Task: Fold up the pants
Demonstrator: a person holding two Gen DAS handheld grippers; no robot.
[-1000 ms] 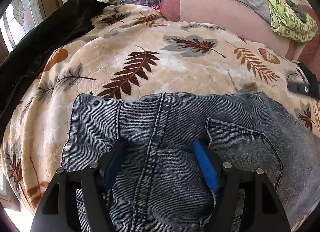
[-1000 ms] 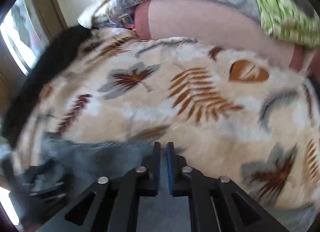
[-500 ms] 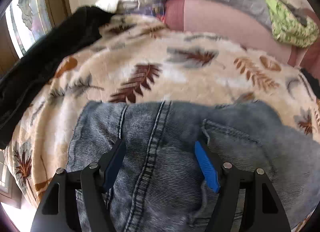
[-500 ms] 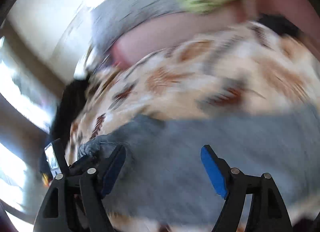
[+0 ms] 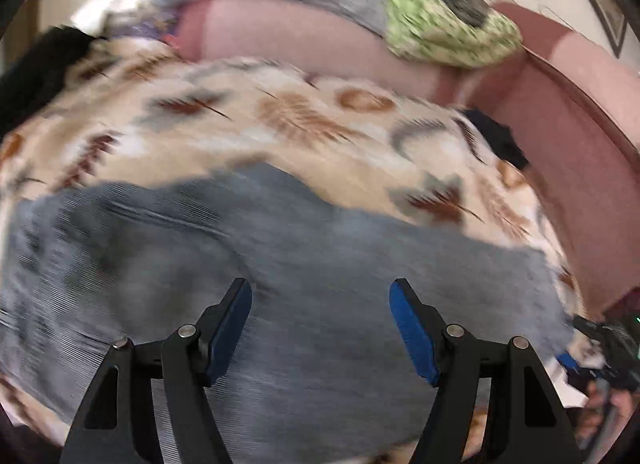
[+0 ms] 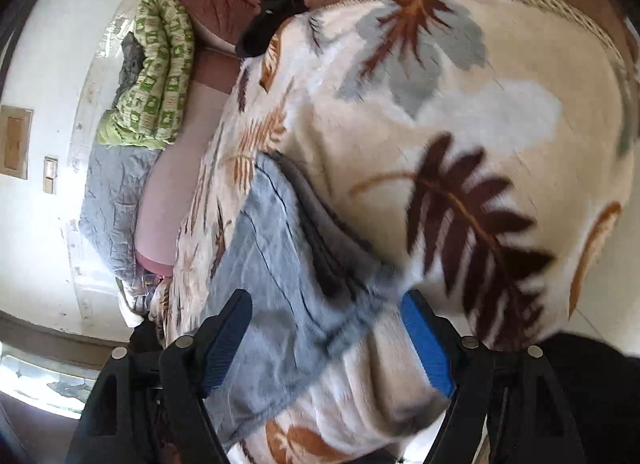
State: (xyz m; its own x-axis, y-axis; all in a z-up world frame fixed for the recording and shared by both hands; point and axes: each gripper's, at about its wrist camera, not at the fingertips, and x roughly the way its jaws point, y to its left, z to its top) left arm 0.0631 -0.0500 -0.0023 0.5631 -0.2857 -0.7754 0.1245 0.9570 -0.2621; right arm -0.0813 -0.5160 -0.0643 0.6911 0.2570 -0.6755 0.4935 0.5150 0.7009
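Nearest the left wrist camera, the left hand-held gripper hovers with jaws spread wide over the pants, gripping nothing. The grey denim lies across the leaf-print blanket on the bed. In the tilted right wrist view, the right hand-held gripper is likewise released, its fingers straddling a layered edge of the pants. This looks like a regrasp between folds: next, each gripper probably needs to close on an edge through all layers. Farther off sit a green patterned quilt and a pink headboard.
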